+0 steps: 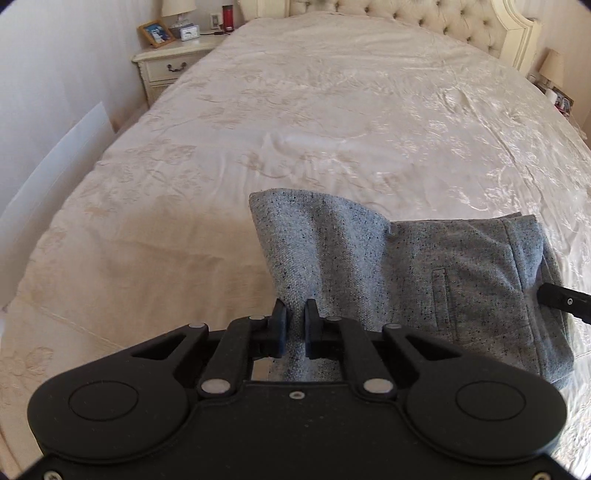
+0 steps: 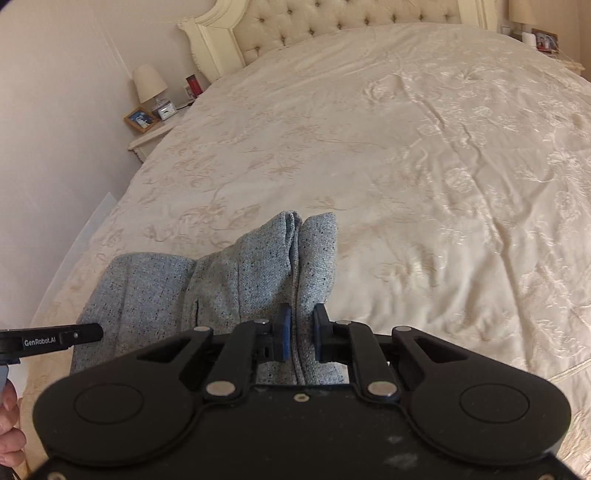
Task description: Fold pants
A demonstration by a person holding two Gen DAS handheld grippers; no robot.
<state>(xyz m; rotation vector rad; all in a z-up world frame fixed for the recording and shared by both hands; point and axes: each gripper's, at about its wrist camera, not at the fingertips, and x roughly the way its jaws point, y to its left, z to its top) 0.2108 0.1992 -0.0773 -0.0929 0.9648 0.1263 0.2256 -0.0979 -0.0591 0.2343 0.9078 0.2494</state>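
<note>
Grey speckled pants (image 1: 424,273) lie folded near the front edge of a cream bedspread (image 1: 295,110). My left gripper (image 1: 295,325) is shut on the pants' left edge, which rises in a fold between the pads. In the right wrist view the same pants (image 2: 221,280) show, and my right gripper (image 2: 302,332) is shut on their right edge, a thick bunched fold with a seam. The right gripper's tip (image 1: 561,301) pokes in at the right of the left wrist view. The left gripper's finger (image 2: 55,338) shows at the left of the right wrist view.
A tufted headboard (image 1: 424,18) stands at the far end of the bed. A nightstand (image 1: 166,62) at the far left bears a lamp, a photo frame and a clock. Another lamp (image 1: 552,68) stands at the far right. A person's hand (image 2: 9,424) shows at the left edge.
</note>
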